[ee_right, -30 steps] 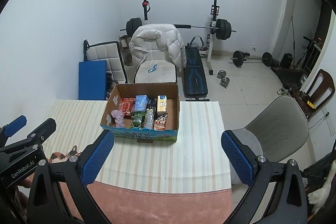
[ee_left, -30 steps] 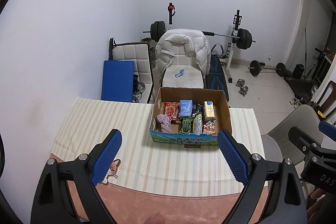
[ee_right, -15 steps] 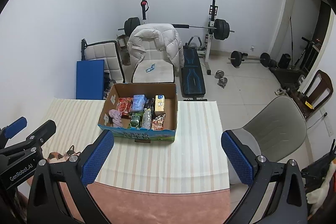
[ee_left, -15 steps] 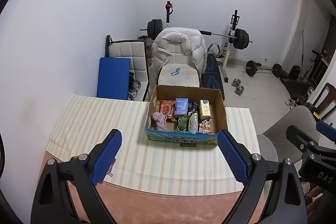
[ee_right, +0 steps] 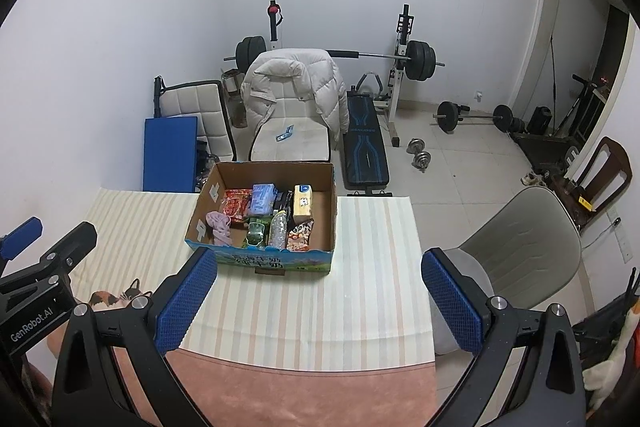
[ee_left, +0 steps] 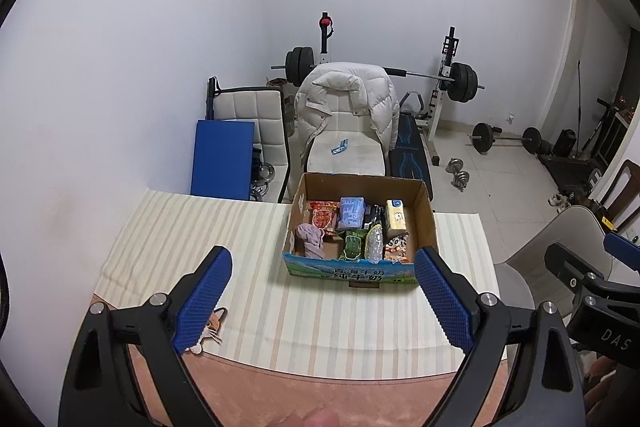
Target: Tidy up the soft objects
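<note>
We hold the left tool point(ee_left: 322, 291) over the near edge of the table point(ee_left: 192, 239), its blue ridged pads spread wide with nothing between them. The right tool point(ee_right: 318, 295) hangs the same way, its blue pads wide apart and empty. On the side of the left tool's black body, seen from the right wrist, we read "GenRobot.AI"; on the right tool's body, seen from the left wrist, only "DAS" shows.

The table carries a cream cloth with pale stripes, with a pink cloth at its near edge. At twelve o'clock from both tools stands an open brown cardboard box point(ee_left: 424, 215) with a blue and green printed front bearing Chinese characters that include "牛奶". Inside it we see a crumpled mauve soft cloth point(ee_left: 310, 239) at the left, a red snack packet point(ee_left: 324, 217), a light blue soft pack point(ee_left: 351, 213), a yellow carton point(ee_left: 396, 215), a green packet point(ee_left: 353, 246) and a clear speckled bag point(ee_left: 374, 245).

At eight o'clock from the left tool, a small calico cat figure point(ee_right: 116, 297) lies on the cloth.
</note>
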{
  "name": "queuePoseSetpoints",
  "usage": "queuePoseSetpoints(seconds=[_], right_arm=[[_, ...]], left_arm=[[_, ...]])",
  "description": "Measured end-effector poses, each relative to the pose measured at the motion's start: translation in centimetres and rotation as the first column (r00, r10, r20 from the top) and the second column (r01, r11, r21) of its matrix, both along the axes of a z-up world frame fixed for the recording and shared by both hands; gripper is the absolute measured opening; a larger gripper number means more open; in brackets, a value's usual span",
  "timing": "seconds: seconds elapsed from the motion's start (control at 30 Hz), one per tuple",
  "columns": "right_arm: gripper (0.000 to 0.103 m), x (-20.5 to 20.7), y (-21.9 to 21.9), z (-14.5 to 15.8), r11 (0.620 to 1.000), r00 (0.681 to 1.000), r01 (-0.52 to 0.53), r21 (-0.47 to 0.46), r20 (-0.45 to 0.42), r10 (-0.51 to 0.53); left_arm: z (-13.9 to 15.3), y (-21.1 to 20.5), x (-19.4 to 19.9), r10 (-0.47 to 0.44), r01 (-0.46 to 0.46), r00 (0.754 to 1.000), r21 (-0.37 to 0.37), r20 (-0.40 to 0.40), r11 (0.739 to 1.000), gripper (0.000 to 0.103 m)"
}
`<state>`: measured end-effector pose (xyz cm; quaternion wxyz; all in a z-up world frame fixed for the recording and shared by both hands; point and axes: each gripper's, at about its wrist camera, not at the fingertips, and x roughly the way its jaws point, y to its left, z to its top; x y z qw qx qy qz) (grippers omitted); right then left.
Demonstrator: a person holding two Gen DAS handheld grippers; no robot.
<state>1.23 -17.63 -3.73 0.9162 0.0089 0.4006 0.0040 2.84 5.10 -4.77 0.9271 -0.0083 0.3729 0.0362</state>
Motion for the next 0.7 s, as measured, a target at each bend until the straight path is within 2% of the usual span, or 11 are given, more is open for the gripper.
queuePoseSetpoints(seconds=[0.7], right_arm=[[0.103,0.01,-0.61,0.91,1.0,1.0,-0.011,-0.008,0.006,0.011]], left_arm=[[-0.36,-0.02,0.09,-0.008,0.008,1.0,0.007,-0.004,1.0,0.094]])
